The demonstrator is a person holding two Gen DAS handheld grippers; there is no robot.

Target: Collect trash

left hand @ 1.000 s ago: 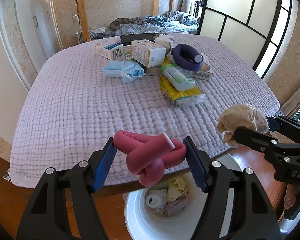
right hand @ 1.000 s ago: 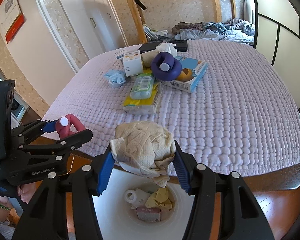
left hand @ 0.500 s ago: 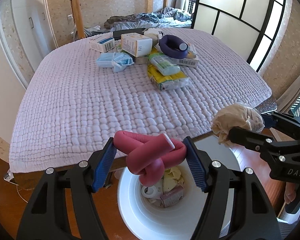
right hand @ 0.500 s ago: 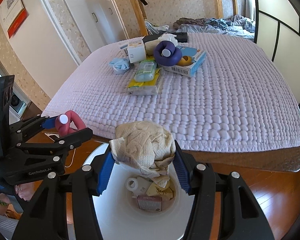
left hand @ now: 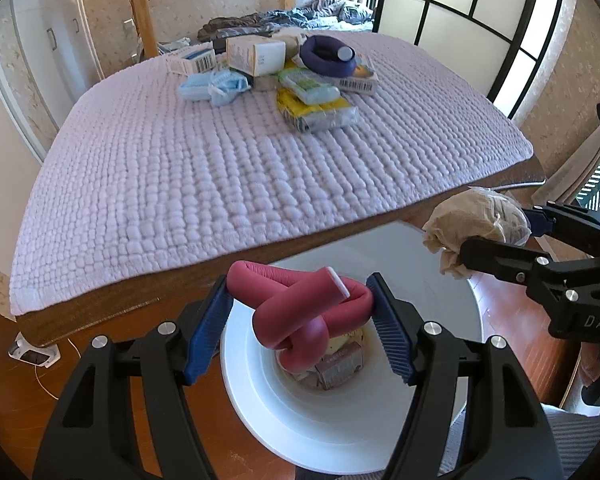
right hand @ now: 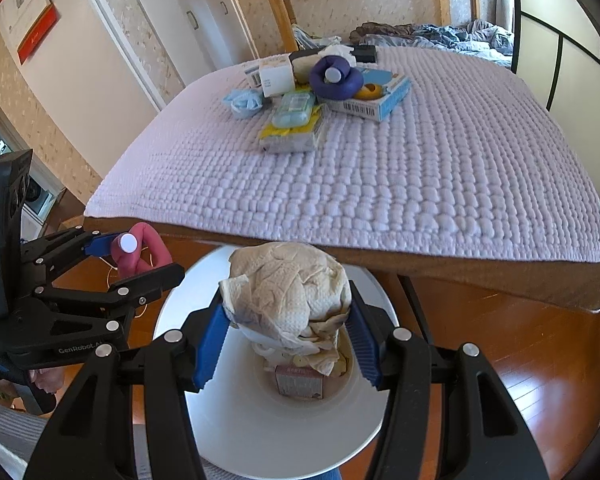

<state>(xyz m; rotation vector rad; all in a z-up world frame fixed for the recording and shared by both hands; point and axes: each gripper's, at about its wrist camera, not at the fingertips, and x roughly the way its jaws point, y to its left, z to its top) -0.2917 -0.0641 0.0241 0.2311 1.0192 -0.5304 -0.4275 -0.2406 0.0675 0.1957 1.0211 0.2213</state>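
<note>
While both grippers hang over the white bin (left hand: 340, 420) on the floor at the table's edge, I'd say the job is about half done. A small carton and scraps already lie at the bin's bottom, and two more pieces are poised for dropping. Left on the quilted cover (left hand: 220, 176) is a heap well apart from the bin: boxes, a blue face mask (left hand: 214, 86), a wipes pack, a yellow packet and a purple foam roller (left hand: 328, 58).

The left gripper (left hand: 300, 308) has its jaws clenched on a knotted pink foam roller (left hand: 300, 312), both pads pressing its sides, right above the bin's mouth. The right gripper (right hand: 286, 336) has its jaws partway closed, grasping a crumpled paper towel wad (right hand: 288, 292), likewise above the bin.
</note>
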